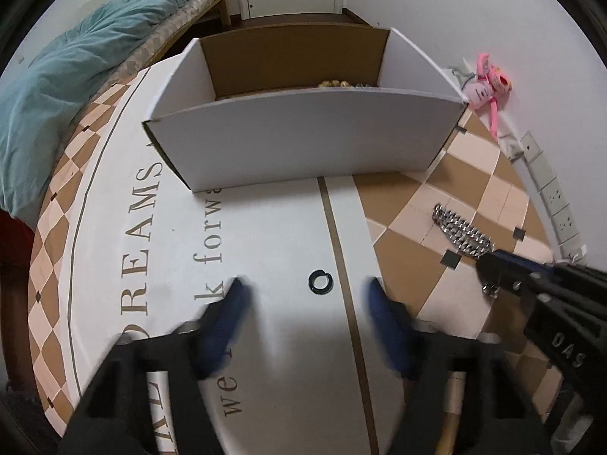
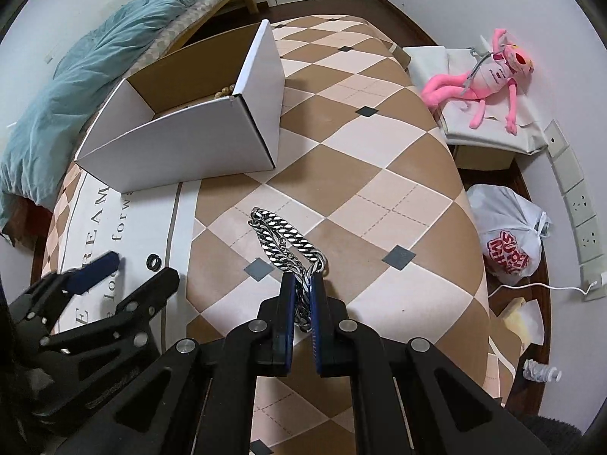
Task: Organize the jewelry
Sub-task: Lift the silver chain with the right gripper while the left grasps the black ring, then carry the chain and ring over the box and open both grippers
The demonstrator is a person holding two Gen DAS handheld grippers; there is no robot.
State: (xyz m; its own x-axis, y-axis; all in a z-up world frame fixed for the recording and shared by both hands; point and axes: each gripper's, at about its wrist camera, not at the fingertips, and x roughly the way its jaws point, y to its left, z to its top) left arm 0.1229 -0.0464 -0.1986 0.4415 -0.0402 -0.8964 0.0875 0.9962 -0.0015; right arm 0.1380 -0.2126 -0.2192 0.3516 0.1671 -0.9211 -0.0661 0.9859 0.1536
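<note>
A thick silver chain [image 2: 282, 240] lies on the checkered tablecloth [image 2: 379, 189]; my right gripper [image 2: 302, 284] is shut on its near end. The chain also shows in the left wrist view [image 1: 461, 233], with the right gripper [image 1: 487, 265] on it. My left gripper [image 1: 305, 288] is open just above the cloth, its blue fingers on either side of a small black ring [image 1: 320, 281]. The ring also shows in the right wrist view [image 2: 153, 262], beside the left gripper [image 2: 144, 265]. An open white cardboard box [image 1: 303, 140] stands behind, with gold beads [image 1: 334, 83] inside.
The box also shows in the right wrist view [image 2: 182, 144]. A pink plush toy [image 2: 489, 76] lies on a white bag to the right. A plastic bag [image 2: 508, 235] sits on the floor. A bed with a teal blanket [image 1: 76, 87] is at the left. Wall sockets [image 1: 554, 204] line the right.
</note>
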